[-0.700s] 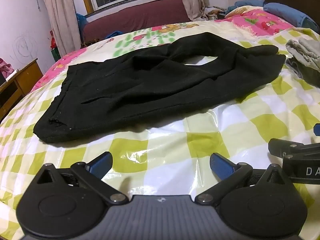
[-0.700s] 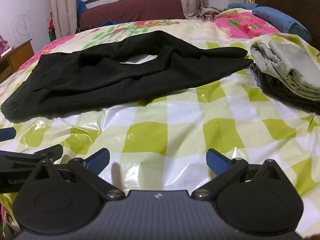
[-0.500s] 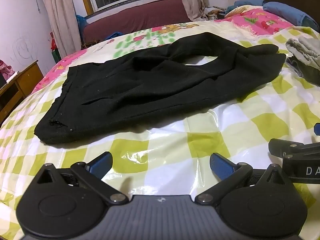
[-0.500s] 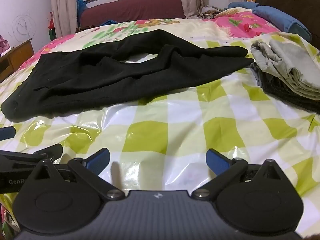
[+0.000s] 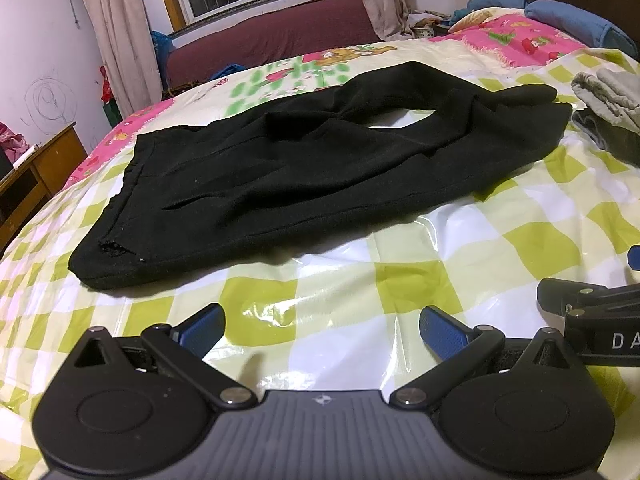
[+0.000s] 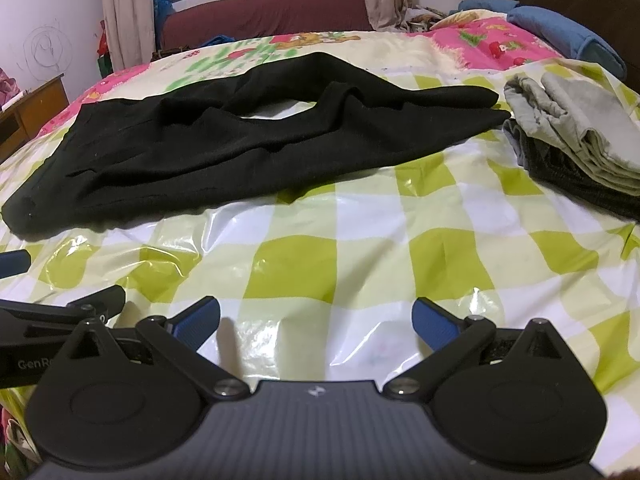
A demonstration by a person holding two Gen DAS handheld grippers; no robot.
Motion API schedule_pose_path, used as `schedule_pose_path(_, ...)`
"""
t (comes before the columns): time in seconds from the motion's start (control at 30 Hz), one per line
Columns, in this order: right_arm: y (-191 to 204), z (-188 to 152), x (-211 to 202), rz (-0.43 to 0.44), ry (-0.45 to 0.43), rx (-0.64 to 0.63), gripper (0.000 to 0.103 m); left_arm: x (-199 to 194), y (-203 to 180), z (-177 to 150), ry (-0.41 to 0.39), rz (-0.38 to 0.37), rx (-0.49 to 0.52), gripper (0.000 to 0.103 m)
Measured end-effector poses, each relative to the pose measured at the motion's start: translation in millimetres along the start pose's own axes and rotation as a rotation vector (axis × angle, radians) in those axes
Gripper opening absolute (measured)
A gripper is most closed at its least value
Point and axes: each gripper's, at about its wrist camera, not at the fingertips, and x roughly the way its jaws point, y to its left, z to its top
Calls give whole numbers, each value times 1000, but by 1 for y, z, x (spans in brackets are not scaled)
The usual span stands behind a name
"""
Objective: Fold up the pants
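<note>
Black pants [image 5: 304, 168] lie spread across the bed, waistband at the left, the two legs running right with a gap of sheet between them; they also show in the right wrist view [image 6: 224, 148]. My left gripper [image 5: 322, 330] is open and empty, low over the sheet in front of the pants. My right gripper [image 6: 316, 322] is open and empty, beside it to the right, also short of the pants. Each gripper shows at the edge of the other's view.
A green-and-white checked plastic sheet [image 6: 360, 216] covers the bed. A stack of folded grey and dark clothes [image 6: 576, 144] lies at the right, next to the leg ends. Blue pillows [image 6: 568, 36] lie far right. A wooden desk [image 5: 36, 176] stands left of the bed.
Both grippers have barely moved; the left view shifts slightly. The pants lie as before.
</note>
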Motion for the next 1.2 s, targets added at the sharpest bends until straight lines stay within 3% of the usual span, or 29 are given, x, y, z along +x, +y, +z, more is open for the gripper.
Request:
schedule_pose_path(0.73,1,1,4,3,12,1,101,2,0,0,-15,0,-1,103)
schedule_pose_path(0.8,3,4,2,7,6,-1,101,0,3,2,-45,4,-11,103)
schedule_pose_path(0.97,11,13,4,31,-12,-26,101,4,15,6,-15,-5,-51,103)
schedule_pose_path(1.2,33,28,14,82,-15,-89,101,8,40,14,-40,33,-72,103)
